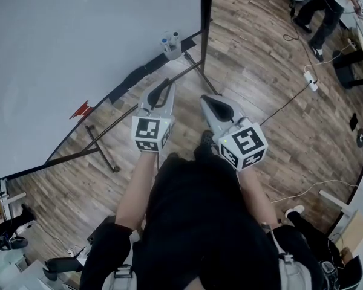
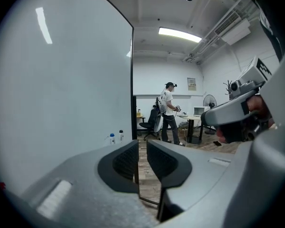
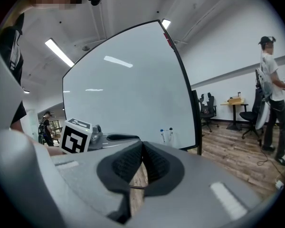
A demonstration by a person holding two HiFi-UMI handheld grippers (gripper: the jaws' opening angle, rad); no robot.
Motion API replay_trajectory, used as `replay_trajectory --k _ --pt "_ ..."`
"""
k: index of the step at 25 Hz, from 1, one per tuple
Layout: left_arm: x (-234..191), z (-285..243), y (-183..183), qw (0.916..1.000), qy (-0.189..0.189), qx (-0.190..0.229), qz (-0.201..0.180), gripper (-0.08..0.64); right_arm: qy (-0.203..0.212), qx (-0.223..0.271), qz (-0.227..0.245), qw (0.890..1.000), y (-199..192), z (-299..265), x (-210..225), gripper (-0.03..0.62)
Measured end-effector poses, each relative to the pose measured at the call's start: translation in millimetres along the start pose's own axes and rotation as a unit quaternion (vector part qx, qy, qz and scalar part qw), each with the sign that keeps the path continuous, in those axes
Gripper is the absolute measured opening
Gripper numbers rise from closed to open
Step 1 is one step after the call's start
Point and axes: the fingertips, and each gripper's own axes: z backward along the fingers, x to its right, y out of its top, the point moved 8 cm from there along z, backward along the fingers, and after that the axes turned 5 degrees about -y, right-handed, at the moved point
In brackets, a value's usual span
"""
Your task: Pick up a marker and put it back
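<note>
Two markers with blue and dark caps stand upright in a holder at the lower right corner of the whiteboard. In the left gripper view the markers show small and far off, left of the jaws. In the right gripper view the markers stand just beyond the jaw tips. My left gripper is held in the air, short of the board. Its jaws stand a narrow gap apart with nothing between them. My right gripper is beside it, and its pads meet at the tips, empty.
The whiteboard stands on a black frame with legs across the wood floor. A small red piece sticks to the board's lower edge. A power strip with cables lies at the right. A person stands by desks and chairs at the back.
</note>
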Motion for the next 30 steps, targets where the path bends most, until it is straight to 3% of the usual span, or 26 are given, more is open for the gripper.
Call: replay_trajectory --k 13,21,30 --pt "-8.1 106.8 -14.5 0.9970 -0.068 0.032 0.017 0.033 -0.070 0.022 0.006 0.997 -17.1 26.2 -113.7 0.000" --pt "9.0 153.5 -34.7 0.9922 -0.115 0.034 0.034 0.018 -0.132 0.043 -0.012 0.990 -39.7 66.7 -155.1 0.000" --pt "9.9 203.8 -38.7 0.9890 -0.135 0.040 0.046 0.017 -0.160 0.065 0.000 0.985 -48.4 82.5 -187.8 0.000"
